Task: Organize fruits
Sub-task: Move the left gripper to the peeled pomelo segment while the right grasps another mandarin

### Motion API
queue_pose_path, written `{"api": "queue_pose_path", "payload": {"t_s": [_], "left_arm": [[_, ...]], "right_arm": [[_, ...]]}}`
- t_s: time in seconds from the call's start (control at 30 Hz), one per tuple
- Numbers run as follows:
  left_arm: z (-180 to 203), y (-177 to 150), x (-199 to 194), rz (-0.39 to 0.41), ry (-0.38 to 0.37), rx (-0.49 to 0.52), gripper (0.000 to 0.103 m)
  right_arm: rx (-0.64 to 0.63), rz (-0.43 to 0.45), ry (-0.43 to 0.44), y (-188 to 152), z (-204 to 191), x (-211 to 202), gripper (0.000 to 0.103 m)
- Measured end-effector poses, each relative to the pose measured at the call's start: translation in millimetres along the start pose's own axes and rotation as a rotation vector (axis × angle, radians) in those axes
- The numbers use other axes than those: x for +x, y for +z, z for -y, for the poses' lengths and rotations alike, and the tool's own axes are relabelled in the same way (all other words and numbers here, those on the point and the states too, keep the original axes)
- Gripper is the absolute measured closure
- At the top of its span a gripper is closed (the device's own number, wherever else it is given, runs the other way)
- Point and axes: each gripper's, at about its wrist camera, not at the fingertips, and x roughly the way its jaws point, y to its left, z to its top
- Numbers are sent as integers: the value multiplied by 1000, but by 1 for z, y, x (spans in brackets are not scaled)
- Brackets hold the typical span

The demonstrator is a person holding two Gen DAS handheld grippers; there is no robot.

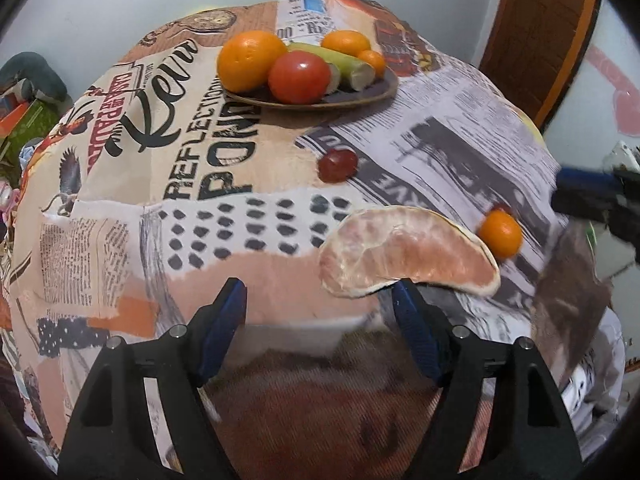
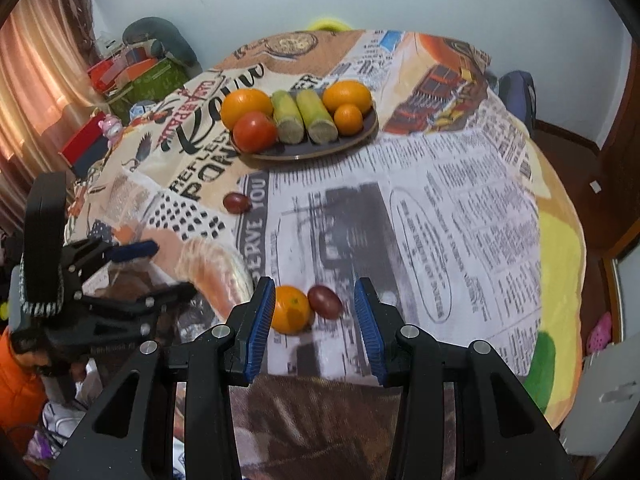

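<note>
A peeled pink pomelo segment (image 1: 408, 256) lies on the tablecloth, just beyond the right fingertip of my left gripper (image 1: 320, 292), which is open and holds nothing. My right gripper (image 2: 315, 304) is open too. A small orange (image 2: 291, 309) and a dark red grape (image 2: 325, 301) rest on the cloth between its fingertips, the orange close to the left pad. Another red grape (image 1: 337, 165) lies alone mid-table. At the back, a dark plate (image 2: 296, 157) holds two oranges, a small orange, a tomato (image 2: 255, 131) and two green cane pieces (image 2: 316, 114).
The round table wears a printed newspaper-pattern cloth (image 2: 440, 208). In the right wrist view the left gripper (image 2: 152, 268) reaches in from the left over the pomelo segment (image 2: 216, 268). Boxes and bags (image 2: 136, 72) are piled beyond the table's left side. A wooden door (image 1: 548, 32) stands at the back right.
</note>
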Motion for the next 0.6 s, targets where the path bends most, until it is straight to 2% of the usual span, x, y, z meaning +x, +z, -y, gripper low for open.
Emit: {"api": "queue_pose_path", "payload": {"t_s": [0.2,0.37,0.47,0.6], "left_arm": [[-22,19,14,-15,52,-80,26],[-27,20,0,12,24,-118,26],[-24,16,-15,33,-14,-134,26],[-13,11,-23,22,-77,-119,26]], "right_arm": [[-3,-16,24,-11,0,6,65],[-4,-33,65,-18,-5,12,65],[4,-47,91,-21,-8,19,65],[4,-68,110,-23,-12,28,69]]}}
